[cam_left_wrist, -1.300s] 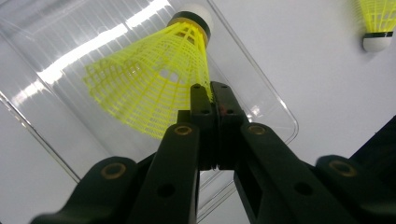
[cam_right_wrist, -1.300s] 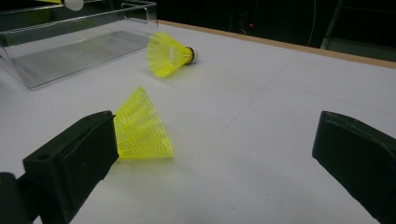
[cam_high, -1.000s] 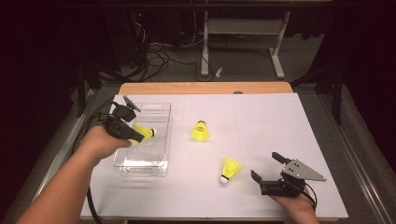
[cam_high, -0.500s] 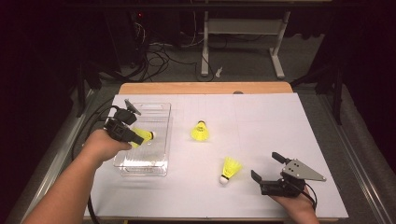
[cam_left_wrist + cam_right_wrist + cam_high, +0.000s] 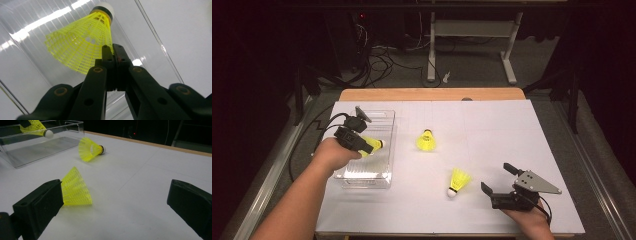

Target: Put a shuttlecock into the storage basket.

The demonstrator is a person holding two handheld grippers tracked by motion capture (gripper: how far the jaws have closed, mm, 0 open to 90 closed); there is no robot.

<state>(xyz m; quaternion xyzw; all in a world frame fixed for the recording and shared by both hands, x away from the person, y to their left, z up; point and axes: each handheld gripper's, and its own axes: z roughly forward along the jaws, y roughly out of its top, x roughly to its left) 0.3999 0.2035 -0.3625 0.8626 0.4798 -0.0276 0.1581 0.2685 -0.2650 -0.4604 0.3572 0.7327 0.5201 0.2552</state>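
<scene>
Left claw (image 5: 362,142) clamped on the skirt edge of a yellow shuttlecock (image 5: 82,45), jaws pressed together on the mesh, held above the clear plastic box (image 5: 384,176) at the left of the white worktop (image 5: 512,130). Cork tip pointing toward the box's right wall in the high view. Compared with a second ago, drawn back slightly toward the near-left side of the box, with the shuttlecock a little nearer the left hand (image 5: 329,152); whether it touches the box floor is hard to tell from above, though probably clear of it.

Right claw (image 5: 499,179) wide apart, resting low at the near right of the worktop, in the same place as before. In the right gripper view, left jaw just beside the skirt of a second shuttlecock (image 5: 75,188), lying on its side; contact not certain. Same shuttlecock (image 5: 458,181) seen from above with cork toward the near edge, unmoved.

Third shuttlecock (image 5: 426,140) lying mid-worktop, well apart from both claws, near the box's right wall, also unchanged.
</scene>
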